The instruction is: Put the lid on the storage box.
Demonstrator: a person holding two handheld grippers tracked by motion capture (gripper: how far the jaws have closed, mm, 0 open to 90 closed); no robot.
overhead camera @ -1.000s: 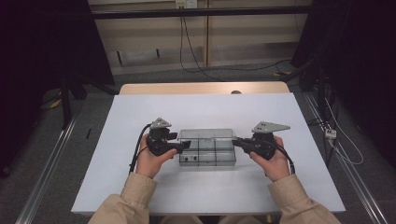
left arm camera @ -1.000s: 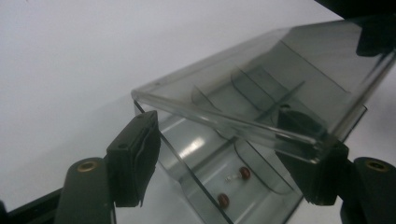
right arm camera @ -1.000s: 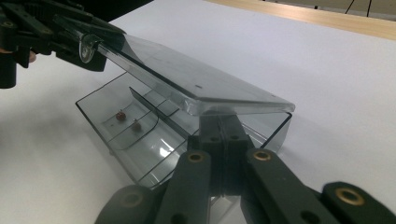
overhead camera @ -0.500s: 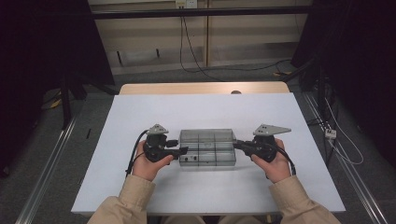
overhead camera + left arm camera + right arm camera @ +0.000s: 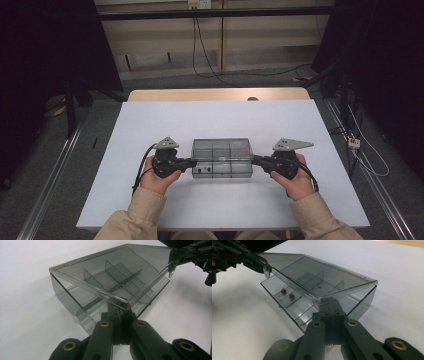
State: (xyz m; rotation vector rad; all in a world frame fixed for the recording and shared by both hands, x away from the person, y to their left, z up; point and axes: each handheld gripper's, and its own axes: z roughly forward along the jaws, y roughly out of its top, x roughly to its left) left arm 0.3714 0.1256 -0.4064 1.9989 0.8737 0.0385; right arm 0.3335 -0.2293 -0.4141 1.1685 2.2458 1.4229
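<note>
A smoky clear plastic compartment box (image 5: 222,158) sits on the white counter (image 5: 150,120), near its front middle, directly ahead of the person. Thin dividers split the box's inside into compartments, and two small reddish beads (image 5: 287,293) lie in one at its front. Its hinged lid (image 5: 110,270) is partly raised at the front edge, tilted like a ramp over the tray. The left tongs (image 5: 191,162) meet the box's left end; the jaws have just been closing, and in the left gripper view they are pressed together on the lid's front corner. The right tongs (image 5: 254,160) meet the right end, jaws likewise clamped tight on the opposite front corner of the lid. Both hands, in tan sleeves, come in from the near edge of the counter and hold the tools level, pointing inward at each other. Judging by this, the step in hand is swinging the lid on its hinge with a corner pinched on each side. The next move likely calls for both hands moving together and evenly, so the thin lid does not twist or slip and the light tray does not tip and spill the beads.
</note>
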